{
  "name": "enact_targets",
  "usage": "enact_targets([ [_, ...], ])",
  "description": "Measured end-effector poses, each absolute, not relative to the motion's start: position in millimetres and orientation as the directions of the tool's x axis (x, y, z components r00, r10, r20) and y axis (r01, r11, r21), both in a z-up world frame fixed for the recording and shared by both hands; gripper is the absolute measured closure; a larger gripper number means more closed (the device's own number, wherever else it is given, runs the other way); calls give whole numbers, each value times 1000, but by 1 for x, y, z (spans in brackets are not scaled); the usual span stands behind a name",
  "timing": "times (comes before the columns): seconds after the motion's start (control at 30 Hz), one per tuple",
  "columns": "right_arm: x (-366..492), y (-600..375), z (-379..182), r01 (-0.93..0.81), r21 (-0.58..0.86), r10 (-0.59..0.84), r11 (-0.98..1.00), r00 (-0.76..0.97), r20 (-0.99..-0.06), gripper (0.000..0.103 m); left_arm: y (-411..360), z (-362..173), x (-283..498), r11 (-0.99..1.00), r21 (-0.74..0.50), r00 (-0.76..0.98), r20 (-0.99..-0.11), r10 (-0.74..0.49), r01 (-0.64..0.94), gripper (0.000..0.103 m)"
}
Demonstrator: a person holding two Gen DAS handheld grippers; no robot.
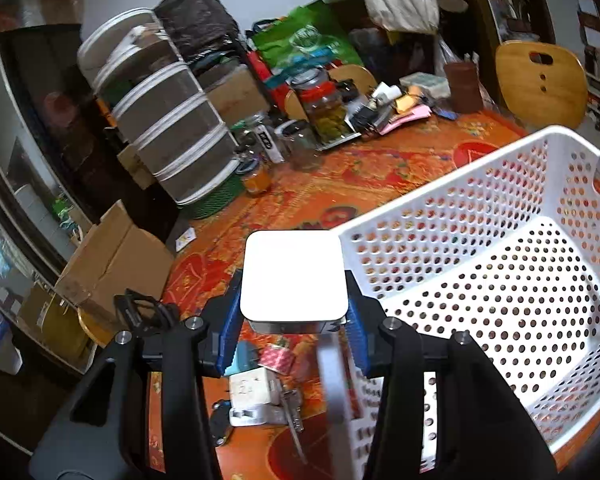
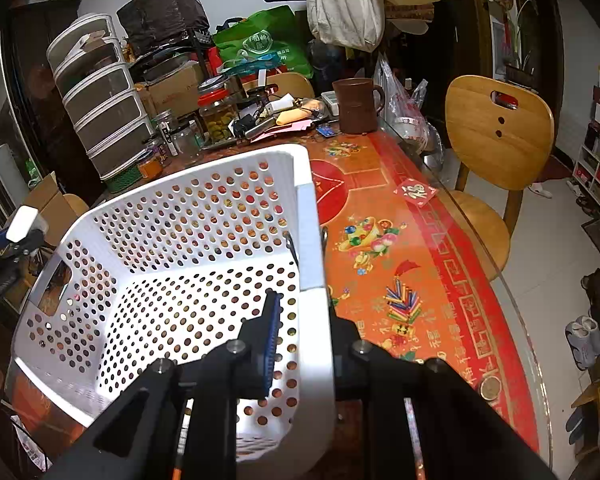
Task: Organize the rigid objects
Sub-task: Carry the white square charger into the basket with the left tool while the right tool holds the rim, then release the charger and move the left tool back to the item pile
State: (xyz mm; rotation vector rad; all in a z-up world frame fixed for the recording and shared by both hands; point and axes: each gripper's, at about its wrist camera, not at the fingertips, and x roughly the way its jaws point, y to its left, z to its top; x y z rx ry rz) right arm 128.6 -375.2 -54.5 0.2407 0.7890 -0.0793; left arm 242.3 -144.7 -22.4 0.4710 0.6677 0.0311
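Observation:
My left gripper (image 1: 294, 320) is shut on a white square box (image 1: 294, 276) with rounded corners, its blue pads pressing the two sides. The box hangs above the table, just left of the white perforated basket (image 1: 440, 188). Below it on the orange cloth lie a white plug adapter (image 1: 252, 396), a pink patterned piece (image 1: 277, 360) and a metal tool (image 1: 294, 420). In the right wrist view my right gripper (image 2: 305, 312) is shut on the basket (image 2: 180, 184) at its right wall, one blue pad inside. The white box (image 2: 24, 218) shows at the far left beyond the basket.
Glass jars (image 1: 324, 104), a stack of drawers (image 1: 168, 120) and clutter crowd the back of the table. A brown mug (image 2: 356, 104) stands at the back. Wooden chairs (image 2: 496, 136) stand along the table's right edge. A cardboard box (image 1: 112, 256) sits off the left edge.

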Motion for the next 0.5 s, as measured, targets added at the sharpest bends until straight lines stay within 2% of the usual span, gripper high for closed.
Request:
enact_targets([
  [0.33, 128, -376, -55, 167, 185, 15, 968, 700, -714, 86, -178, -53, 265, 854, 479, 726, -659, 198, 203, 60],
  [0.43, 128, -376, -55, 170, 189, 17, 967, 697, -716, 86, -178, -58, 269, 855, 462, 700, -691, 181, 235, 57],
  [0.47, 127, -376, -55, 171, 189, 17, 967, 697, -717, 86, -177, -57, 268, 858, 454, 703, -692, 167, 242, 52],
  [0.5, 127, -376, -55, 172, 187, 15, 967, 696, -718, 86, -174, -52, 265, 861, 449, 717, -680, 156, 239, 36],
])
